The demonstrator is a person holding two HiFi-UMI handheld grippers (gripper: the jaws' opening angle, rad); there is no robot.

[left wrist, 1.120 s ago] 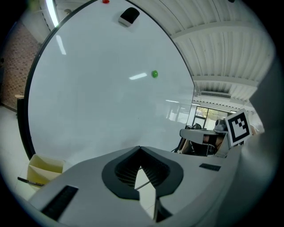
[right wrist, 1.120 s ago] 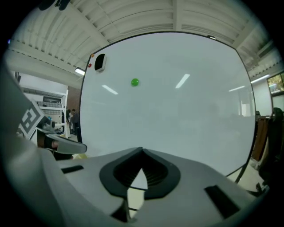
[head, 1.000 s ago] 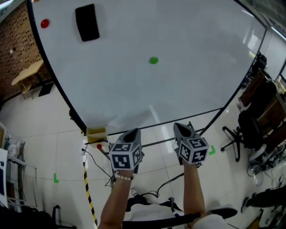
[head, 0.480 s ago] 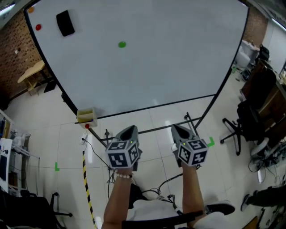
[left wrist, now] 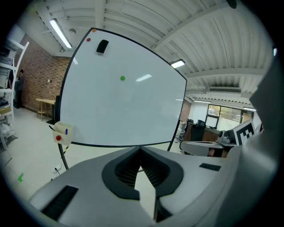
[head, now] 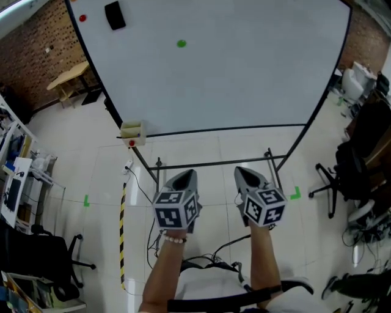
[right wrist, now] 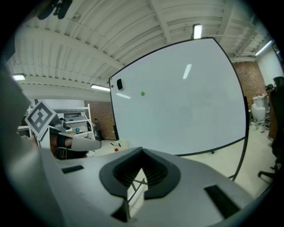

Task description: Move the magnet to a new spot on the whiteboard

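Observation:
A small green magnet sticks on the upper part of the whiteboard. It also shows in the left gripper view as the green magnet and in the right gripper view as the green magnet. A red magnet and a black eraser sit near the board's top left corner. My left gripper and right gripper are held side by side, well short of the board and below it. Both are shut with nothing between the jaws.
A cream pen tray with a red item hangs at the board's lower left corner. The stand's bars lie just ahead of the grippers. Office chairs crowd the right, a wooden table stands far left, and striped floor tape runs at the left.
The head view has drawn back from the whiteboard, which now sits higher and smaller with its stand in sight. Both grippers stay shut and side by side.

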